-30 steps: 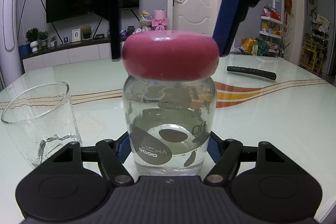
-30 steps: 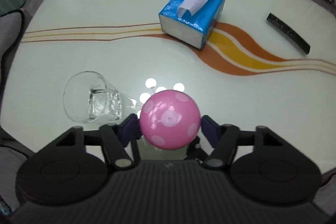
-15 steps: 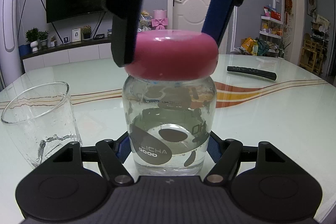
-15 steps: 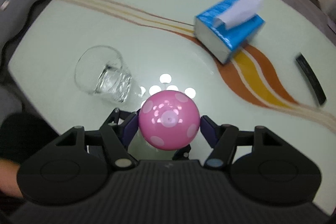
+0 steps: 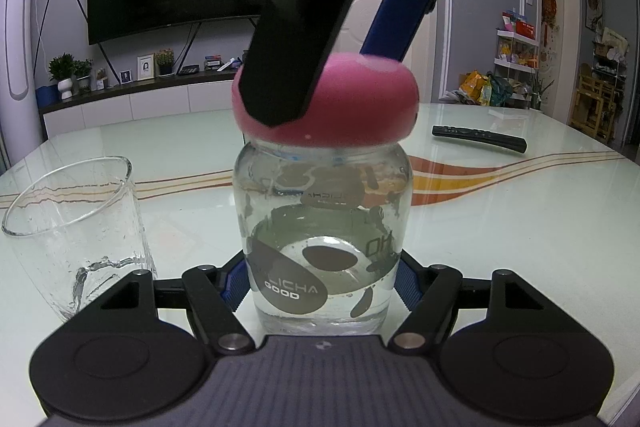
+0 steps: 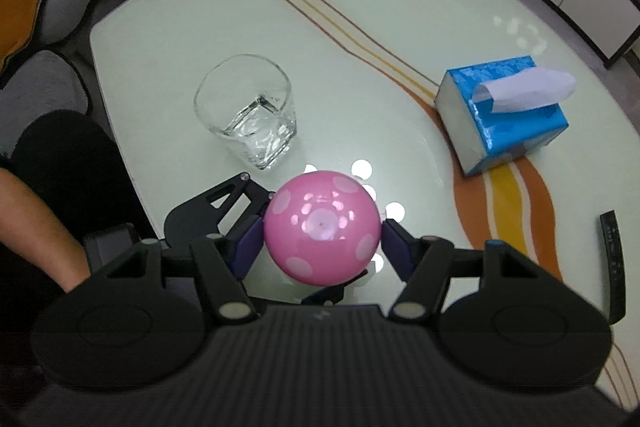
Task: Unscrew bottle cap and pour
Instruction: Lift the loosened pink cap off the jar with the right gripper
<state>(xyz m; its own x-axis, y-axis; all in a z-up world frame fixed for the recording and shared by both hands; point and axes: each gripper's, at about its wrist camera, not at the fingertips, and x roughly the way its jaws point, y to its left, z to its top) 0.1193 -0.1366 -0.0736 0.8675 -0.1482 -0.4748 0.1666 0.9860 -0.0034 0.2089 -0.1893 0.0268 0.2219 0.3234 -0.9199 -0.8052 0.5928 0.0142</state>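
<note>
A clear glass bottle (image 5: 324, 227) with dark spots and some water stands upright on the table. My left gripper (image 5: 322, 285) is shut on its lower body. Its rounded pink cap (image 5: 360, 103) with pale dots sits on top. From above, my right gripper (image 6: 322, 245) is shut on the pink cap (image 6: 322, 233), with a blue pad on each side. In the left wrist view the right gripper's fingers (image 5: 308, 27) come down over the cap at a slant. An empty tumbler (image 5: 76, 227) stands left of the bottle, also visible as the tumbler (image 6: 248, 111) beyond the cap.
A blue tissue box (image 6: 504, 115) sits to the right on the pale glass table (image 6: 340, 11) with orange stripes. A black remote (image 5: 480, 139) lies farther right. A person's forearm (image 6: 36, 223) is at the left edge.
My right gripper has rolled about the cap while still gripping it, so its view has swung round and its fingers now slant across the cap. The bottle and left gripper stayed put.
</note>
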